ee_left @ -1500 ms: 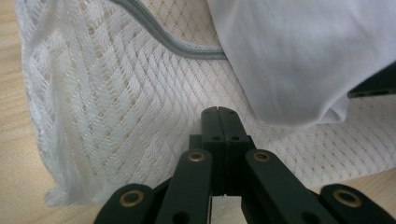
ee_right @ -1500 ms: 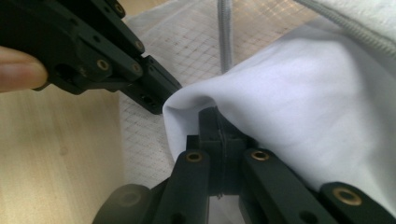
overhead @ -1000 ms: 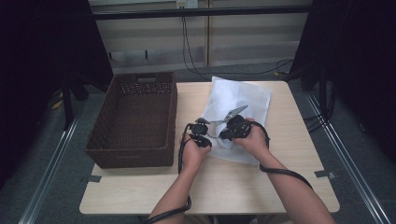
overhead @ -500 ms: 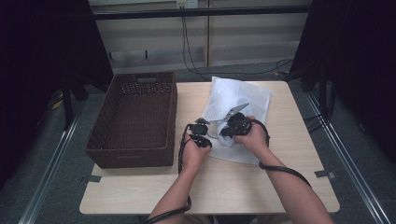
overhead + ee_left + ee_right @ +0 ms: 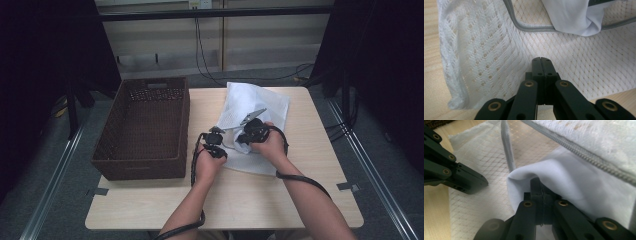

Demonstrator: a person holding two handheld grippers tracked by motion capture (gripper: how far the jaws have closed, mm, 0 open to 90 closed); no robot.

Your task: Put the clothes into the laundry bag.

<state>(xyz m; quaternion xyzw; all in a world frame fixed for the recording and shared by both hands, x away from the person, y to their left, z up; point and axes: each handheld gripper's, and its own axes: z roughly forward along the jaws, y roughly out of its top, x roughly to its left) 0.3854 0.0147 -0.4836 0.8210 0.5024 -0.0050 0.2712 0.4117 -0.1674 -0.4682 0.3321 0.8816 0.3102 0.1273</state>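
White mesh laundry bag (image 5: 260, 107) beside the wicker basket (image 5: 142, 127): left tool (image 5: 540, 60) clamps its mesh, right tool (image 5: 539, 185) grips white cloth (image 5: 574, 187).

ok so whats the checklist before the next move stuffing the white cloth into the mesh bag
1. Left gripper shut on the white mesh zip bag: ok, jaws closed with their tips on the mesh lower layer.
2. Right gripper gripping the smooth white cloth: ok, jaws closed with a fold draped over them.
3. Bag mouth open: ok, the grey zipper edge is parted and the cloth lies between its two sides.
4. Cloth fully inside: cannot tell, part is hidden.
5. Bag resting on the light wooden table: ok.
6. Brown woven basket out of the way: ok, it sits left of both hands.
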